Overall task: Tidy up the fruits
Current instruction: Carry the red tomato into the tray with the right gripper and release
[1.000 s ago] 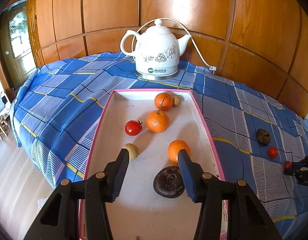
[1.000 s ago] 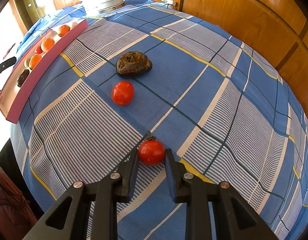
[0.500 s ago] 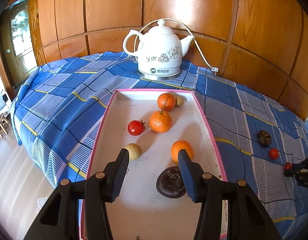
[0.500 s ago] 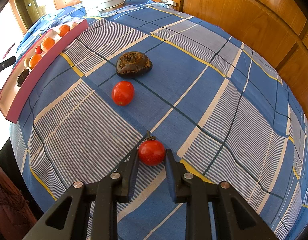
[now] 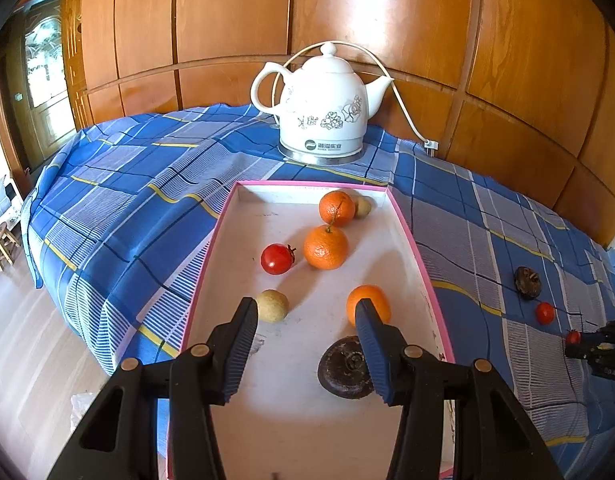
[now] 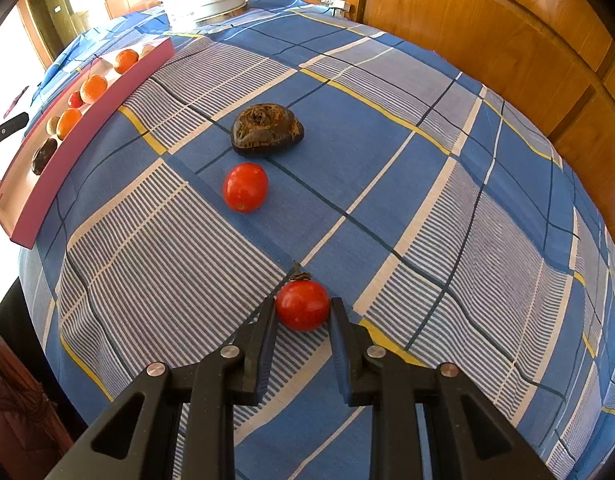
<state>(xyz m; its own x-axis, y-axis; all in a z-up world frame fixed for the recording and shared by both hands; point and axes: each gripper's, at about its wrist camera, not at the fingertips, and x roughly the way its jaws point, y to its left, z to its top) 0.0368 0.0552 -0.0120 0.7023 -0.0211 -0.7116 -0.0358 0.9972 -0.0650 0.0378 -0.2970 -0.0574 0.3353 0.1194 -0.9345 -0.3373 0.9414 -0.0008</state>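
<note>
My right gripper (image 6: 302,308) is shut on a small red tomato (image 6: 302,305) low over the blue checked cloth. A second tomato (image 6: 245,186) and a dark brown fruit (image 6: 267,130) lie on the cloth beyond it. My left gripper (image 5: 305,312) is open and empty above the near end of the pink-rimmed white tray (image 5: 421,256). The tray holds three oranges (image 5: 325,246), a tomato (image 5: 277,258), two small tan fruits (image 5: 272,305) and a dark fruit (image 5: 345,368). The right gripper also shows at the far right of the left wrist view (image 5: 579,340).
A white ceramic kettle (image 5: 323,116) with a cord stands behind the tray against the wooden wall panels. The table's edge drops to the floor on the left, where a small stool (image 5: 1,240) stands. The tray's pink wall (image 6: 87,128) shows at left in the right wrist view.
My left gripper has drawn back and risen a little over the tray, still open. My right gripper keeps its hold on the tomato and has barely moved.
</note>
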